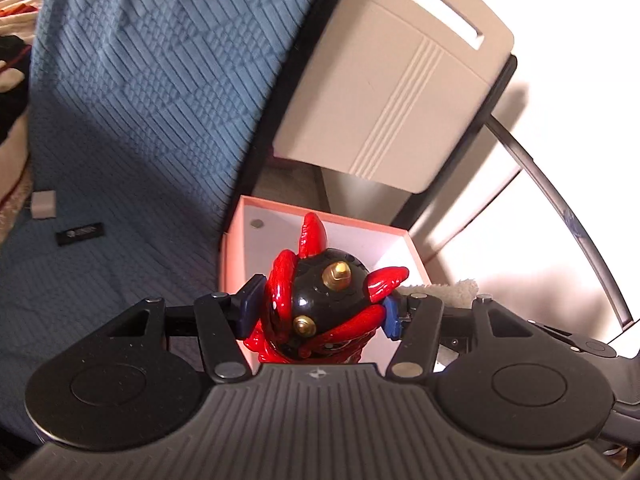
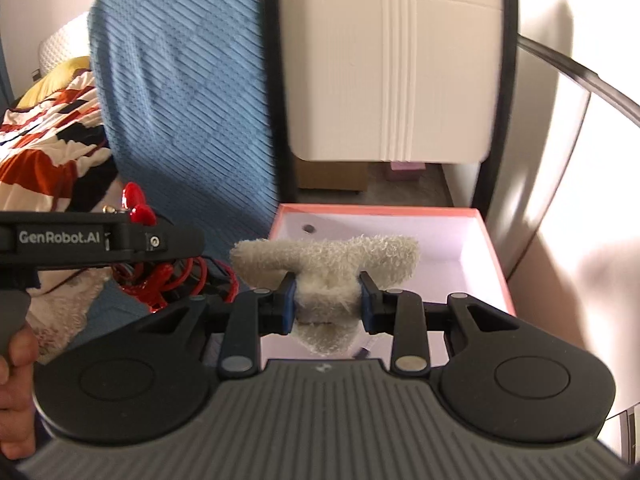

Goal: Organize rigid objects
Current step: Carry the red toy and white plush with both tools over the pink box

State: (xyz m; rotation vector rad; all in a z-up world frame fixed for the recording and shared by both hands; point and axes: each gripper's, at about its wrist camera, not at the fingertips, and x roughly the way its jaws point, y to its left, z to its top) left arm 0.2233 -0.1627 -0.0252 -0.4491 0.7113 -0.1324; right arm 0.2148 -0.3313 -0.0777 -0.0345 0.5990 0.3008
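Red-and-black figurine [image 1: 320, 304]: glossy, hard, probably brittle at the thin horns, likely slippery. I judge the round body the safest hold, and the left gripper [image 1: 320, 308] has it there, fingers [image 1: 250, 300] clenched on both flanks, head poking forward. It hangs over the open pink box [image 1: 360, 236], beside the blue bedspread [image 1: 140, 100]. Right gripper [image 2: 329, 296] pinches a soft, light plush toy [image 2: 326, 264] at its middle, above the same box.
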